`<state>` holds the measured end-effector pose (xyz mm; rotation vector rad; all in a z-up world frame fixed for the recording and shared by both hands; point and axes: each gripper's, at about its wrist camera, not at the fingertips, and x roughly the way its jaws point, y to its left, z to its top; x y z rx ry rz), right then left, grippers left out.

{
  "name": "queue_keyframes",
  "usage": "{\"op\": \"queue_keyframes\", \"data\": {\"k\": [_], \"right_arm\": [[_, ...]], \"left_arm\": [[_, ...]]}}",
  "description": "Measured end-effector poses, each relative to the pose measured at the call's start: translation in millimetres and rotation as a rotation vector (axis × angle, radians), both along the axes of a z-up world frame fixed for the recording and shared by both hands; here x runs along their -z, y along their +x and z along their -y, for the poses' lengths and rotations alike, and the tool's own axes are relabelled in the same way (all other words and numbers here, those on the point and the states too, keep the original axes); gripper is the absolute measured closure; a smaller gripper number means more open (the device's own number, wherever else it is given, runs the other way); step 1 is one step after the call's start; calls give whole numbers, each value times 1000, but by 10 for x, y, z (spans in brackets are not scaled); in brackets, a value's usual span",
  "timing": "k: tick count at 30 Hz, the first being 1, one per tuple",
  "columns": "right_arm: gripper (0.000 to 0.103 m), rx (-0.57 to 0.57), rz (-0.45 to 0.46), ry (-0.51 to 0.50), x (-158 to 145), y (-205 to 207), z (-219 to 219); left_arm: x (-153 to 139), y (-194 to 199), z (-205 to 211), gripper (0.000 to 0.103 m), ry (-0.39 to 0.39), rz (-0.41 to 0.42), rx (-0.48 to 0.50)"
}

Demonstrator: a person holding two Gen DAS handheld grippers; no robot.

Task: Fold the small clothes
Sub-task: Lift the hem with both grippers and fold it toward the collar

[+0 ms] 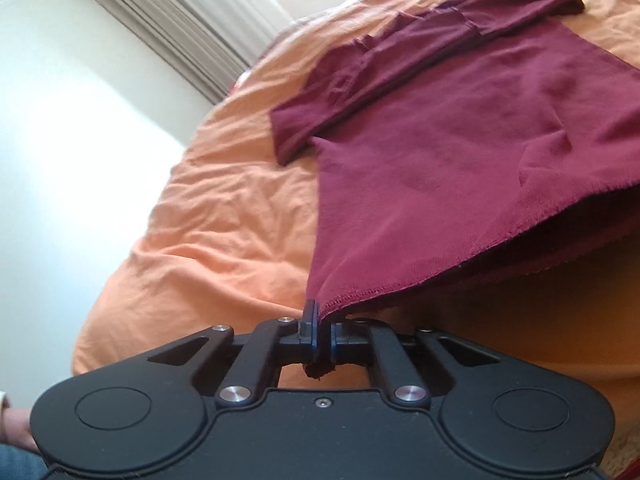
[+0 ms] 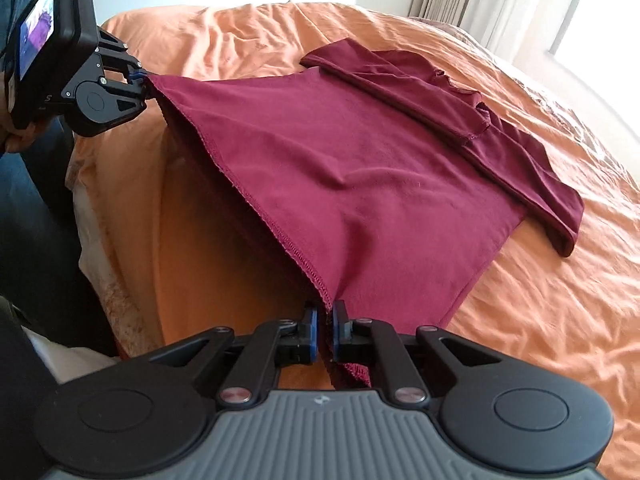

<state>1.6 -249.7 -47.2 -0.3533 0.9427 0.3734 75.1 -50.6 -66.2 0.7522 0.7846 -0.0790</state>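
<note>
Right wrist view: both grippers (image 2: pixel 325 320) (image 2: pixel 140 77) clamp shirt (image 2: pixel 360 168) hem; underside hidden.

A rumpled orange bedsheet (image 2: pixel 520 320) lies below pale curtains (image 1: pixel 180 28).

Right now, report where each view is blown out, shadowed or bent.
Left wrist view: the wall is blown out white, the curtain curves with fisheye bending. Right wrist view: the window glares, and shadow lies on the orange bedcover beneath the lifted maroon shirt.
</note>
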Motion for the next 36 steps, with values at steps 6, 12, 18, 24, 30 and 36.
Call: {"op": "queue_keyframes", "data": {"k": [6, 12, 18, 24, 30, 36], "right_arm": [[96, 12, -11, 53, -220, -162, 101], [96, -27, -116, 113, -384, -388, 198], [96, -34, -213, 171, -464, -614, 252], [95, 32, -122, 178, -588, -340, 337], [95, 42, 4, 123, -842, 137, 525], [95, 95, 66, 165, -1052, 812, 799]], "left_arm": [[-219, -143, 26, 98, -16, 22, 2], [-503, -407, 3, 98, -39, 10, 64], [-675, -855, -61, 98, -39, -86, 122], [-766, -834, -131, 98, -98, -152, 36], [-1068, -211, -13, 98, -186, -94, 57], [-1349, 467, 239, 97, -250, -85, 81]]}}
